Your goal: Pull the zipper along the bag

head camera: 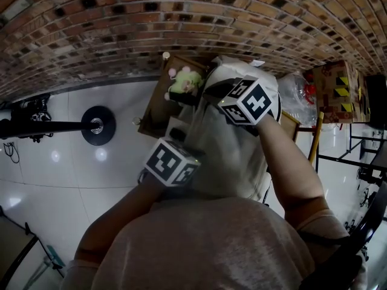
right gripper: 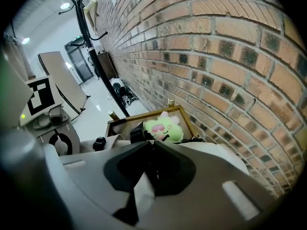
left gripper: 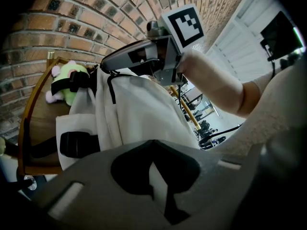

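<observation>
White bag (head camera: 233, 156): slumped on a wooden stand (head camera: 152, 104) beside the brick wall (head camera: 121, 23), with both of the person's grippers on it.
Left gripper (left gripper: 152, 143): jaws closed on a fold of the bag's pale fabric. Only its own view shows the white sliver pinched between them.
Right gripper (right gripper: 152, 143): jaws pressed together on the bag's top edge. The left gripper view shows it side-on, tips at a thin dark line there, but the zipper pull is too small to make out.
Plush toy (right gripper: 163, 128): green and pink, on the stand just beyond the bag; clearest in the right gripper view.
Black buckle (left gripper: 76, 144): on the bag's side, seen in the left gripper view alone.
Coat stand (right gripper: 88, 37): upright in the right gripper view — the head view looks down on its round black base.
</observation>
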The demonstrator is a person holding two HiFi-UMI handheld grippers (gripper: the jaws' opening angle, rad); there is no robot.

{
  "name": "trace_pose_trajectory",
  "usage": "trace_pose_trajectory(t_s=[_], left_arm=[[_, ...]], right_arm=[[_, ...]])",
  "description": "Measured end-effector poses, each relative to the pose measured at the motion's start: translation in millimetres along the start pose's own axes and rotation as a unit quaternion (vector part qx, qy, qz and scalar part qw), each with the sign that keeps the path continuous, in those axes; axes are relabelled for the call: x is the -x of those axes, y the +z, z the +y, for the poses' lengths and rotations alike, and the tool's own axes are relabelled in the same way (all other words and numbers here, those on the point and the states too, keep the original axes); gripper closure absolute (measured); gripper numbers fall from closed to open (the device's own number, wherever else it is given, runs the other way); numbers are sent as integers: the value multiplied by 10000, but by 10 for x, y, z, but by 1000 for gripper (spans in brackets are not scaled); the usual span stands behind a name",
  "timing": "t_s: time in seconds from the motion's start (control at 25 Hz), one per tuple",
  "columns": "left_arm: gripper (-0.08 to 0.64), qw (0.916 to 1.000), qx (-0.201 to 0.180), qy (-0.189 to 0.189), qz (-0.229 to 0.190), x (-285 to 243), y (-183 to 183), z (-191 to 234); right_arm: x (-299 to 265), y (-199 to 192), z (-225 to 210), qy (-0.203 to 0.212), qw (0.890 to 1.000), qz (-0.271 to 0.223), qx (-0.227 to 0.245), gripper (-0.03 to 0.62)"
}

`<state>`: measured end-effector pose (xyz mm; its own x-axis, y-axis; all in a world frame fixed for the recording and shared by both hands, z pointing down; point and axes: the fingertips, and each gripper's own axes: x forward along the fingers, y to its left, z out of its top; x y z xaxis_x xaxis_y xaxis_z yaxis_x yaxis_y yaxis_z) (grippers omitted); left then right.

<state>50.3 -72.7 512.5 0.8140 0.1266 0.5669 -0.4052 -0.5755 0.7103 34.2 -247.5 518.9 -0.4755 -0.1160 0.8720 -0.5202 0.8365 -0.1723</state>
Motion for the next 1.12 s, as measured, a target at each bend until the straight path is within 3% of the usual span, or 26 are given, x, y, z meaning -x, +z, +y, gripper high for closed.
trace_pose_trajectory(t_s=[0.32,0.72,0.96,1.12], left_arm=[[560,9999,111,-57,-28,-18,-43,33],[560,9995,271,-182,7,-29,-109,41],[560,9992,313,-239,29,-24,-114,49],[560,9991,314,-275,61,-20,-110,71]], right_arm=[[-70,72,153,116,9998,15,188,565],[-116,43,638,1001,9914,327,773,566],[-53,-89,1038,1823,9747,693,1091,566],[-60,-177,1158,1940,9713,771,1140,566]])
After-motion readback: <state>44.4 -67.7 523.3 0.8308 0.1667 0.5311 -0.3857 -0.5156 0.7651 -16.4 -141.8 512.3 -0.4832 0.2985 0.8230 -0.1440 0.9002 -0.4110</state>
